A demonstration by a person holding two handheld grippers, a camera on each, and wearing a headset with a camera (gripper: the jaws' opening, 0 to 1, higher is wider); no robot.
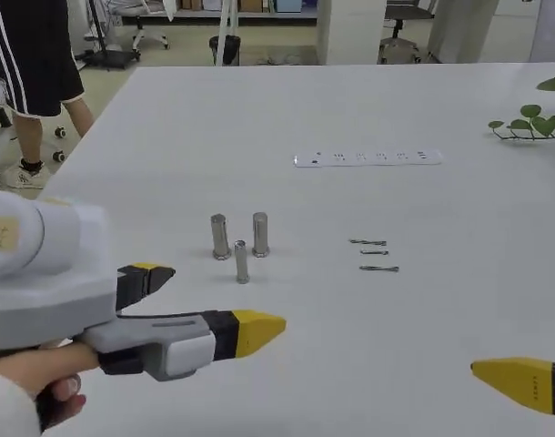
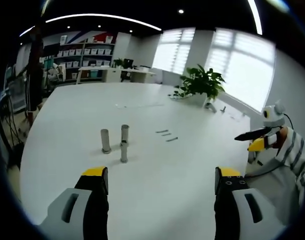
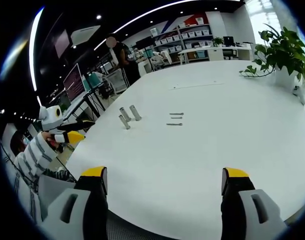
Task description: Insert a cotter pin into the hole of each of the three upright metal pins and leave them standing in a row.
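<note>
Because the three upright metal pins (image 1: pixel 242 261) are gathered in a tight triangle at mid-bench, close but not touching, one could easily be toppled if its neighbour is brushed by a wide jaw. To their right, the three cotter pins (image 1: pixel 375 252) are laid flat and well apart from them; being thin, they could be pinched poorly and dropped, or skidded across the bench (image 1: pixel 441 309). No cotter pin is yet seated, and no row is formed. The left gripper (image 1: pixel 228 297) is held at the near left, its jaws spread wide with nothing between them. The right gripper (image 3: pixel 162 182) is held at the near right, jaws likewise spread wide, nothing touched.
</note>
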